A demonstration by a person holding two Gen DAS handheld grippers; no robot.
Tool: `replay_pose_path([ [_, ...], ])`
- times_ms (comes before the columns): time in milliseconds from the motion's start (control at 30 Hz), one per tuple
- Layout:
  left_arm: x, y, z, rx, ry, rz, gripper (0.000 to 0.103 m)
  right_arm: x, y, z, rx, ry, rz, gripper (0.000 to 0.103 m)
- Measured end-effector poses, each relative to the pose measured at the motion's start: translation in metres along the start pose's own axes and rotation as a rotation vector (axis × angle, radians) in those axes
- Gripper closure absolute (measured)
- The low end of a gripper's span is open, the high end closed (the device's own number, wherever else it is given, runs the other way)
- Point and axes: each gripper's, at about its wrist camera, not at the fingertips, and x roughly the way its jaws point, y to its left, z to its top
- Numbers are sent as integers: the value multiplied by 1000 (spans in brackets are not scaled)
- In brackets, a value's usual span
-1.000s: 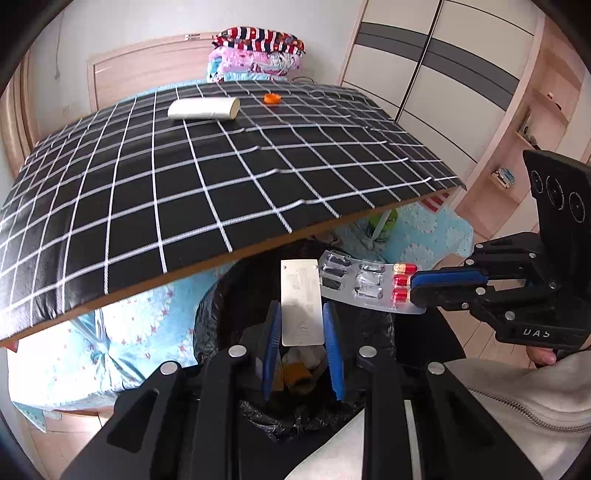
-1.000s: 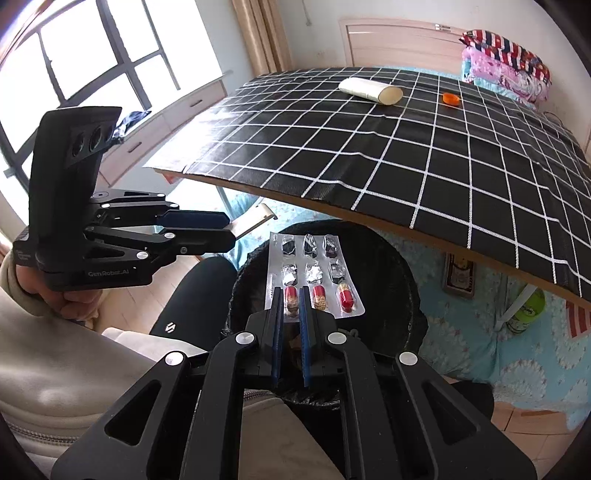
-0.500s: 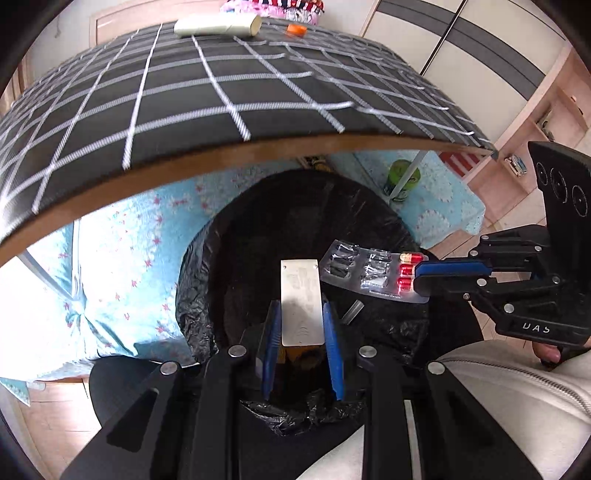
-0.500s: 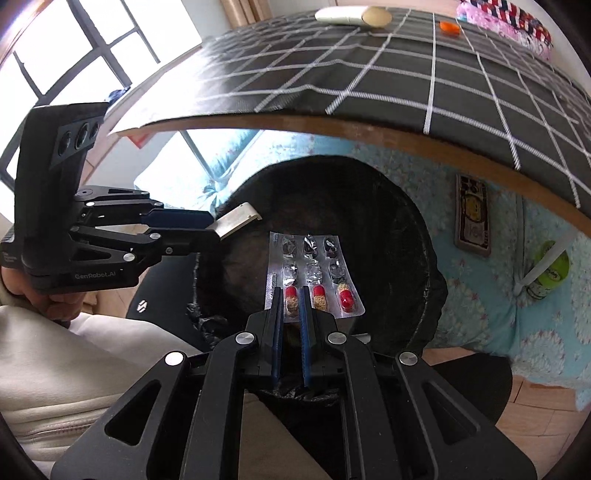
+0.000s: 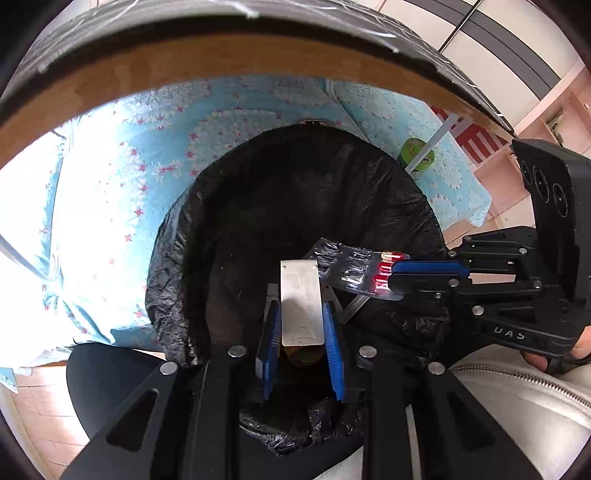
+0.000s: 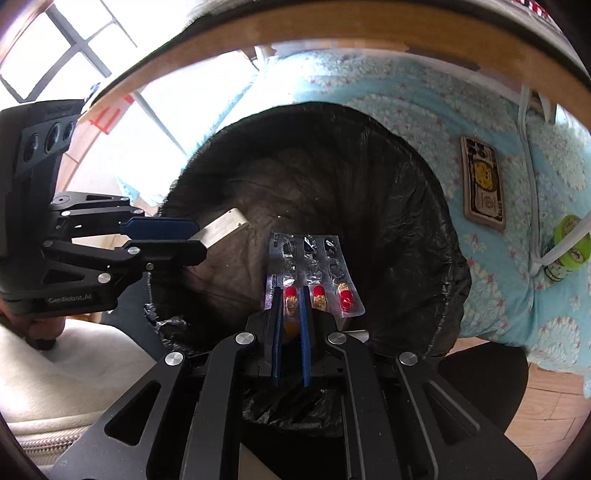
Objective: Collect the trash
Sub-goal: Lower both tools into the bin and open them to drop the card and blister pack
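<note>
A bin lined with a black bag (image 5: 295, 192) (image 6: 332, 177) stands on the floor under the table edge, its mouth filling both views. My left gripper (image 5: 301, 314) (image 6: 199, 238) is shut on a flat silver foil packet (image 5: 300, 299) (image 6: 225, 227) and holds it over the bin's mouth. My right gripper (image 6: 290, 295) (image 5: 393, 275) is shut on a blister pack of pills (image 6: 312, 271) (image 5: 354, 267) with red-and-yellow capsules at the held end. It hangs over the bin too, just right of the foil packet.
The wooden table edge (image 5: 221, 62) (image 6: 332, 26) arches overhead. A light blue patterned cloth (image 5: 122, 192) covers the floor around the bin. A phone (image 6: 484, 177) and a green can (image 6: 565, 247) (image 5: 417, 155) lie beyond the bin, by a white table leg. A person's pale sleeve (image 5: 517, 398) is close.
Both grippers have sunk from table height to just above the bin and tipped further down. The tabletop has slid out of view. Each still holds its item.
</note>
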Motion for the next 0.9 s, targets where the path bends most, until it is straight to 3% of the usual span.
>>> replay_pose_path([
  [300, 7, -3, 3, -5, 12, 8, 80, 9, -3, 2, 21, 13, 6, 93],
  [433, 12, -3, 6, -27, 31, 15, 79, 5, -5, 1, 36, -2, 0, 70],
  [900, -22, -11, 7, 10, -42, 25, 79, -18, -5, 4, 32, -65, -7, 70],
])
